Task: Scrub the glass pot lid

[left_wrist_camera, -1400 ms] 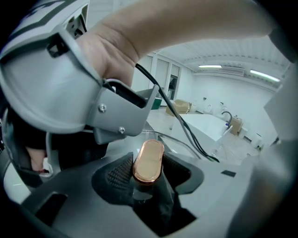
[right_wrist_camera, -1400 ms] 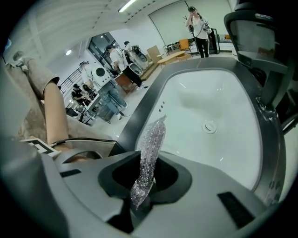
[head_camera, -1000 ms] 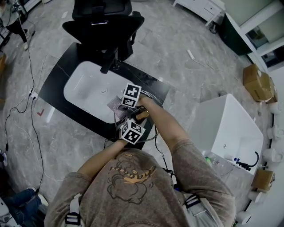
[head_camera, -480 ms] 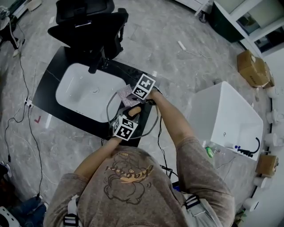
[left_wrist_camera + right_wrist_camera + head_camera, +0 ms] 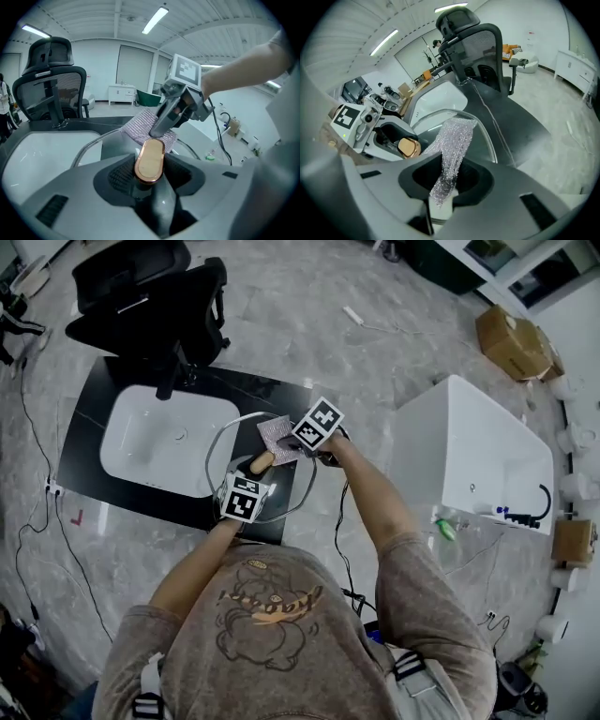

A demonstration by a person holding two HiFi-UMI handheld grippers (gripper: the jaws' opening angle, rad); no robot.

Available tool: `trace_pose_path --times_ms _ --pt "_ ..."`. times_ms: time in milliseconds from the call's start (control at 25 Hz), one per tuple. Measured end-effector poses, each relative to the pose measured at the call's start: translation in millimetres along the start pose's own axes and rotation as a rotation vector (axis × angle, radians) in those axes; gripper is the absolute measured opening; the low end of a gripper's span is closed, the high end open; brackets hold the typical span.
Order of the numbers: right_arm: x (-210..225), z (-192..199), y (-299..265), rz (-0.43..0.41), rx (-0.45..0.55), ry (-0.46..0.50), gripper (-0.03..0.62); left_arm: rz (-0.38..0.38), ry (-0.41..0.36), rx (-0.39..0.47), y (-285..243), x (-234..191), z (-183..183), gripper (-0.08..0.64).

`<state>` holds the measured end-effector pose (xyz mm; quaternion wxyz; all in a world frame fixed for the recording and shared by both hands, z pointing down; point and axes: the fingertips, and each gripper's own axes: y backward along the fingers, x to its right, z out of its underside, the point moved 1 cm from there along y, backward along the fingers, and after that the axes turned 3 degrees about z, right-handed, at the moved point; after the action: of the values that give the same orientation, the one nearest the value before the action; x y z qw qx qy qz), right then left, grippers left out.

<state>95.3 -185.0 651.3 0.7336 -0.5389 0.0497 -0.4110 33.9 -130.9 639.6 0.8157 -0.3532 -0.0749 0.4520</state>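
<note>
Gripping the glass pot lid (image 5: 234, 442) by its oval knob (image 5: 150, 159), the left claw (image 5: 253, 474) holds it over the black tabletop (image 5: 94, 390), just beside the white sink (image 5: 150, 442). The right claw (image 5: 443, 187) is clamped on a silvery scrub cloth (image 5: 454, 145). The cloth's free end lies on the glass just past the knob, on the side away from the left claw, so the scrubbing stroke probably belongs to the right claw.

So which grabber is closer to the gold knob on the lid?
Left. The left gripper is clamped right on the knob; the right gripper is just beyond it, holding a sparkly cloth on the glass lid.
</note>
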Motion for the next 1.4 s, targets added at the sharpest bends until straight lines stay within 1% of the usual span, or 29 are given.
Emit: trace_pose_path --times_ms 200,400,560,720,920,1000,1200,1320,1400 --pt "-13 25 8 0.034 0.068 -0.077 0.086 0.019 -0.002 -0.031 -1 -1 0 0.202" --pt "-42 50 9 0.046 0.108 -0.132 0.086 0.053 -0.002 -0.104 -1 1 -1 0.199" --pt "-55 64 10 0.075 0.166 -0.217 0.086 0.071 0.002 -0.145 -1 3 -2 0.198" --pt "-71 79 8 0.084 0.191 -0.277 0.086 0.088 0.013 -0.184 -3 4 -2 0.198" --pt "-87 87 5 0.140 0.199 -0.297 0.084 0.083 0.022 -0.209 -2 4 -4 0.198" --pt "-92 88 4 0.147 0.193 -0.306 0.083 0.087 0.026 -0.216 -3 4 -4 0.198" --pt "-105 94 -1 0.123 0.163 -0.319 0.081 0.094 0.040 -0.248 -3 4 -3 0.198" --pt "-121 101 -11 0.089 0.110 -0.291 0.081 0.101 0.058 -0.267 -3 4 -2 0.198" --pt "-130 100 -18 0.096 0.100 -0.268 0.083 0.103 0.064 -0.279 -3 4 -2 0.199"
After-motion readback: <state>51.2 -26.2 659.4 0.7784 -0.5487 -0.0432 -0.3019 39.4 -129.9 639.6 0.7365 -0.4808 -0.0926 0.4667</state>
